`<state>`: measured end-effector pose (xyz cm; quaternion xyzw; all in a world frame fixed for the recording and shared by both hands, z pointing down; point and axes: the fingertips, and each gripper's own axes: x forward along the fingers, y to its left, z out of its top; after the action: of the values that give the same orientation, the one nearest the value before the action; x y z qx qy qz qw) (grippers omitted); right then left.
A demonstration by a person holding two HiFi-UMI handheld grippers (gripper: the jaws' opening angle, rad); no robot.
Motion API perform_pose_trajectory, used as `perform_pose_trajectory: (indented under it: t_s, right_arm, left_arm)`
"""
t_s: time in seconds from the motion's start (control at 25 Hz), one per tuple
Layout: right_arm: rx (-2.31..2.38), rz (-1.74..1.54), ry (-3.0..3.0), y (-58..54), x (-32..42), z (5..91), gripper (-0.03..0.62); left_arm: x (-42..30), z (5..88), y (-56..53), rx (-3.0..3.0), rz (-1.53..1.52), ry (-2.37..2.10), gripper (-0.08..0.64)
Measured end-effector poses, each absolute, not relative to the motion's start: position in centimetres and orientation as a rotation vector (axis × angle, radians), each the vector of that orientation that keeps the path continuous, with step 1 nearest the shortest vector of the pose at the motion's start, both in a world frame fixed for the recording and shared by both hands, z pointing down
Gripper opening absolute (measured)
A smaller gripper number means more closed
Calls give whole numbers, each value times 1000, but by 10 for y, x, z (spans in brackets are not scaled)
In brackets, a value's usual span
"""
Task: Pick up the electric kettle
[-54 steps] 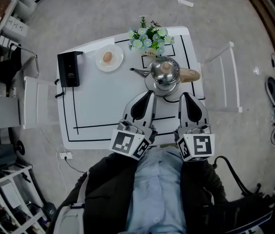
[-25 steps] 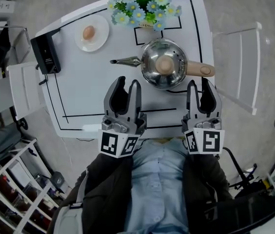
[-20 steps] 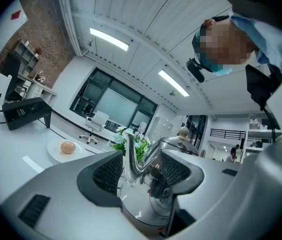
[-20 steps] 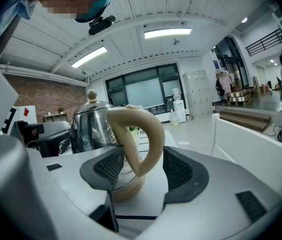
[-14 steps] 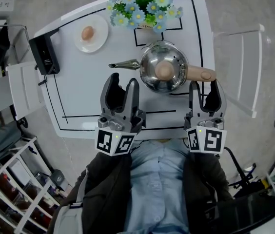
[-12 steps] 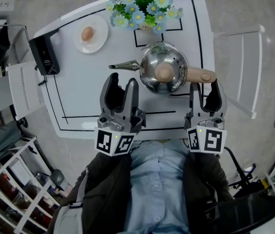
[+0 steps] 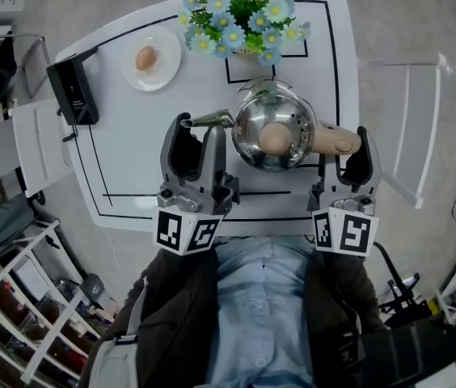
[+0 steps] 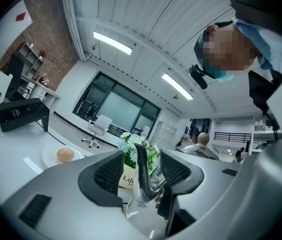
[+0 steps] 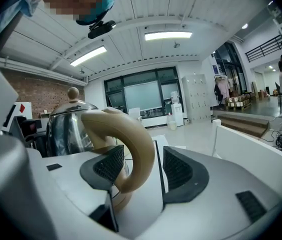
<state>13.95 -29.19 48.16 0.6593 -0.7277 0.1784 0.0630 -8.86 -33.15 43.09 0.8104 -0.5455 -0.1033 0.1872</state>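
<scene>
The steel electric kettle (image 7: 275,132) stands on the white table (image 7: 139,160), with a tan knob, a spout (image 7: 209,120) pointing left and a tan handle (image 7: 335,141) pointing right. My left gripper (image 7: 198,132) is open around the spout (image 8: 140,176); gaps show on both sides of it. My right gripper (image 7: 345,148) is open around the curved handle (image 9: 133,144), which lies close to the left pad (image 9: 110,166) and apart from the right pad. The kettle body (image 9: 71,126) fills the left of the right gripper view.
Blue and white flowers (image 7: 244,18) stand just behind the kettle. A plate with an egg (image 7: 154,56) and a black device (image 7: 70,91) lie at the far left. White chairs flank the table at left (image 7: 30,144) and right (image 7: 406,128).
Both grippers have opened wider and moved forward along the table. The left one now straddles the spout and the right one straddles the handle. The kettle has not moved.
</scene>
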Motion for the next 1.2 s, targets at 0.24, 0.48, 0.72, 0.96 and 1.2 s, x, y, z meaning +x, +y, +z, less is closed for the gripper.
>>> perform_pose_trajectory:
  t_s: [0.24,0.48,0.72,0.96,1.2]
  right_arm:
    - [1987,522,-2195,-305,143,483,232]
    - [1972,496,-2200,-316,143,483,232]
    - [1961,479,-2219,-321,142,484,229]
    - [1927,461,-2239,-321,136,483,182]
    - [1917,455,-2244,-322,133,483,118]
  left_arm:
    - [-83,433,-344,2287,-292,-1529,224]
    - [-83,434,-354,2286,-293,-1545,222]
    - [-76,435,-357,2324,-251,-1539,116]
    - [-73,436,-358,2343,-221,-1547,55]
    - [-73,436,-358,2351,-202,-1554,49]
